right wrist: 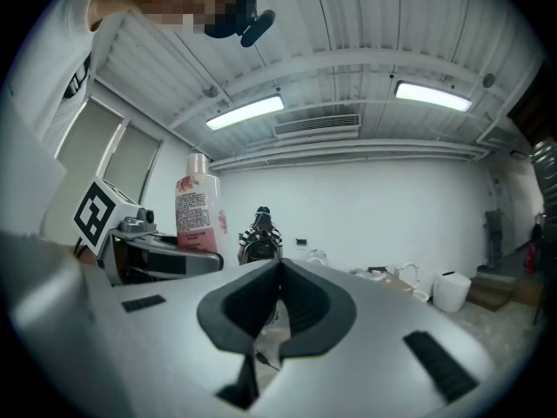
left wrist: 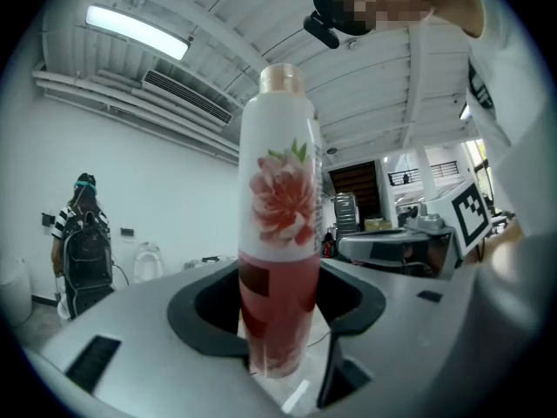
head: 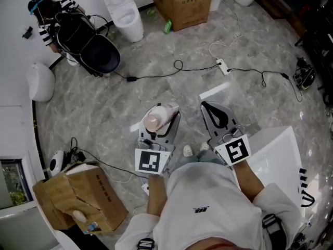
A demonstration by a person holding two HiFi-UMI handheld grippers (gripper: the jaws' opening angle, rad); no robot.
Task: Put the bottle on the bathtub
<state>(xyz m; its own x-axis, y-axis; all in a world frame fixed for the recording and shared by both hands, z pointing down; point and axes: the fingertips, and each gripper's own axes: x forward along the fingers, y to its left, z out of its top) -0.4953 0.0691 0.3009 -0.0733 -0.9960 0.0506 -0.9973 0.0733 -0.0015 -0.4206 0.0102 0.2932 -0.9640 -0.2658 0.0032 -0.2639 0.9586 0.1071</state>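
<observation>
Left gripper (head: 162, 116): shut on the bottle (head: 156, 120). In the left gripper view the two dark pads (left wrist: 205, 320) press on the bottle's lower part from either side.
Bottle: it has a white upper body printed with a pink flower, a pink lower part and a pale pink cap (left wrist: 282, 77). It stands upright between the jaws, cap upward toward the head camera. It is held in the air over the floor, left of the right gripper.
Right gripper (head: 207, 107): jaws brought together with only a thin slit between the dark pads (right wrist: 300, 299), and nothing held. It sits level with the left gripper, just to its right.
Bathtub (head: 283, 151): a white rim at the near right, under and beside the person's right forearm. The bottle is well apart from it.
Floor (head: 130, 100): grey marbled tiles.
Cable (head: 179, 66): a black lead runs across the floor beyond both grippers to a white power strip (head: 223, 66).
Far left: a white toilet (head: 124, 9), with a black backpack (head: 86, 41) to its left.
Far middle: an open cardboard box (head: 183, 5).
Near left: a second, crumpled cardboard box (head: 80, 198).
</observation>
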